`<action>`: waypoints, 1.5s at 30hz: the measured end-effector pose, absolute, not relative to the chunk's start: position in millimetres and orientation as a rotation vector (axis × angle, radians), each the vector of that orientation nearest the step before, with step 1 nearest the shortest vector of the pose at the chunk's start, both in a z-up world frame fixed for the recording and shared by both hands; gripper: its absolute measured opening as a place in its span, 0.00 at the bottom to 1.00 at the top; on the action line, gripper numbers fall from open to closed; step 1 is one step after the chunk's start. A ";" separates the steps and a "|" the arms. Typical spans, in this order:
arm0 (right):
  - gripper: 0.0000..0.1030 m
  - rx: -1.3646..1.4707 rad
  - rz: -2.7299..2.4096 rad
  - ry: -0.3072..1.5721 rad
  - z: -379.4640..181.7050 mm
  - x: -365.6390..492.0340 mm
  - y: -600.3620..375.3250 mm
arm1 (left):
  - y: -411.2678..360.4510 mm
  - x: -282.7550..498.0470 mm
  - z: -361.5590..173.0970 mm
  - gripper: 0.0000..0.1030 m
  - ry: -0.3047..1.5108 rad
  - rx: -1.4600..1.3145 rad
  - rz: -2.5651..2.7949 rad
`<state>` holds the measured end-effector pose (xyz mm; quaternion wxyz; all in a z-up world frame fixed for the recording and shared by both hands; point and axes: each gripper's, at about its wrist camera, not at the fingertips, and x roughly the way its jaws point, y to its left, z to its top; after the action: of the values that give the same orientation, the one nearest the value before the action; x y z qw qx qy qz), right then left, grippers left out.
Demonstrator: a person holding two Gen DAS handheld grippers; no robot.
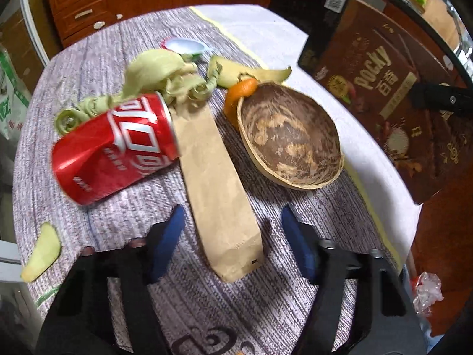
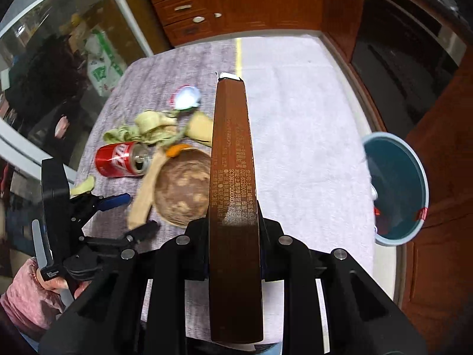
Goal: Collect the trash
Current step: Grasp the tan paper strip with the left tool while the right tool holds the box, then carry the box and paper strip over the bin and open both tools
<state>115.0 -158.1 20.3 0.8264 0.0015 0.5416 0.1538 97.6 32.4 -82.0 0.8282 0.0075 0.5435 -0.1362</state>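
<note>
My right gripper (image 2: 233, 207) is shut on a brown Pocky box (image 2: 233, 177), held edge-on above the table; the box also shows in the left wrist view (image 1: 384, 97). My left gripper (image 1: 230, 222) is open, its blue pads either side of a brown paper sleeve (image 1: 212, 177) lying on the cloth; it also shows in the right wrist view (image 2: 130, 213). A dented red cola can (image 1: 115, 148) lies left of the sleeve. A coconut shell half (image 1: 289, 136) sits right of it. Green peels (image 1: 159, 80), orange peel (image 1: 239, 91) and a white lid (image 1: 183, 46) lie behind.
A blue trash bin (image 2: 396, 189) stands on the floor off the table's right edge. A loose green peel (image 1: 41, 251) lies near the left edge. Wooden cabinets (image 2: 236, 0) stand behind the table. A plastic wrapper (image 1: 428, 293) lies on the floor.
</note>
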 end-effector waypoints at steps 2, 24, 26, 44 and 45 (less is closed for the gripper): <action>0.21 0.013 0.309 1.155 16.8 115.3 -168.3 | 29.8 96.2 -84.9 0.36 1.144 0.046 -0.274; 0.21 0.014 0.213 1.133 17.1 114.4 -210.8 | 22.3 74.6 14.0 0.08 0.923 0.048 -0.342; 0.21 0.019 0.195 1.129 18.9 116.8 -221.1 | 6.6 85.3 20.4 0.08 0.910 0.054 -0.377; 0.21 0.111 -0.069 1.209 -29.0 159.3 -382.2 | -210.5 181.2 -14.8 0.08 1.020 0.179 -0.709; 0.21 0.115 -0.073 1.222 -33.8 163.1 -387.4 | -222.5 188.2 -20.3 0.08 1.033 0.183 -0.723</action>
<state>163.1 -387.4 -33.8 0.8169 0.0540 0.5732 -0.0341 188.2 -222.5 -20.3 0.8039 0.0853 0.4824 -0.3374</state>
